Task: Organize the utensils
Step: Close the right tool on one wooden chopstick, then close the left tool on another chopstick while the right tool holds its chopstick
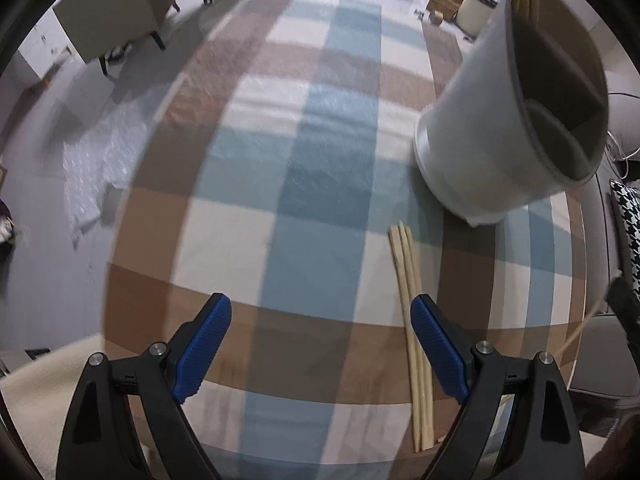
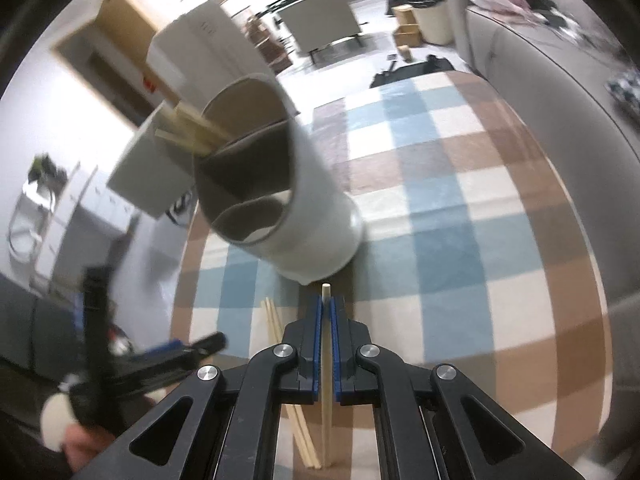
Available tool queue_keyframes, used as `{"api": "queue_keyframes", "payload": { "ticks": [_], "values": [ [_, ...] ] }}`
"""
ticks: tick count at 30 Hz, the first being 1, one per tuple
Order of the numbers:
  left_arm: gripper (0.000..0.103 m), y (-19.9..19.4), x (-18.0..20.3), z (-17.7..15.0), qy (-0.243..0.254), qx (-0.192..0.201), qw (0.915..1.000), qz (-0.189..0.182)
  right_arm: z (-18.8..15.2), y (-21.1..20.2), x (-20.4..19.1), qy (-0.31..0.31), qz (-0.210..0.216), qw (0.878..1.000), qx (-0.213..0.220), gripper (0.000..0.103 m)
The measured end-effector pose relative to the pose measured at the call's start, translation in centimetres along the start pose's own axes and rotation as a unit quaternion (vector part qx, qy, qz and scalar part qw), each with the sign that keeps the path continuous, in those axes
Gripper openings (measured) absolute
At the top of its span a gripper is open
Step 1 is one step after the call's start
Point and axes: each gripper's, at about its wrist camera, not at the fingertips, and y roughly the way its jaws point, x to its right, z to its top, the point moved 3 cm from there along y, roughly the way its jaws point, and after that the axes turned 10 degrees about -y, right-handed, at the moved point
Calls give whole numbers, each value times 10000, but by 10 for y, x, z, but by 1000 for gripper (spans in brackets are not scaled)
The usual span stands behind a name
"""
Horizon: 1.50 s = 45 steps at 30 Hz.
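A white round utensil holder (image 1: pixel 472 148) (image 2: pixel 308 192) with inner compartments stands on a checkered tablecloth. Several wooden chopsticks (image 2: pixel 188 130) stick out of one compartment. Three loose chopsticks (image 1: pixel 412 320) (image 2: pixel 273 322) lie on the cloth in front of the holder. My left gripper (image 1: pixel 320 304) hovers open over the cloth, its right pad just beside the loose chopsticks, nothing between its fingers. My right gripper (image 2: pixel 327 306) is shut on a single chopstick (image 2: pixel 325 292), whose tip pokes out toward the holder's base. The left gripper (image 2: pixel 176 354) shows blurred at lower left in the right wrist view.
The round table's edge (image 1: pixel 120 280) curves close on the left, with bubble wrap (image 1: pixel 92 168) on the floor beyond. A grey sofa (image 2: pixel 540 64) runs along the table's right side. An armchair (image 1: pixel 120 16), a pale bin (image 1: pixel 476 12) and cardboard boxes (image 2: pixel 406 28) stand farther off.
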Motion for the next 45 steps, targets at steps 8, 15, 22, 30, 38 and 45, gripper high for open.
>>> {"api": "queue_keyframes", "payload": {
  "ticks": [8,15,22,30,38,45],
  "values": [
    [88,12,10,-5,181,-67,9993,330,3,-25,9,29,265,9992,284,3],
    [88,21,12,-5,208,-176,9983,522,7,-28,17,94,294,9988,375,3],
    [88,26,8,-4,148,-272,9978,593,11,-28,19,114,308,9986,422,3],
    [90,31,9,-4,163,-273,9969,722,12,-26,17,60,280,9987,424,3],
    [75,31,13,9,189,-216,9976,623,12,-24,15,17,245,9988,423,3],
    [52,32,13,22,61,-106,9989,451,13,-20,12,12,253,9989,391,3]
  ]
}}
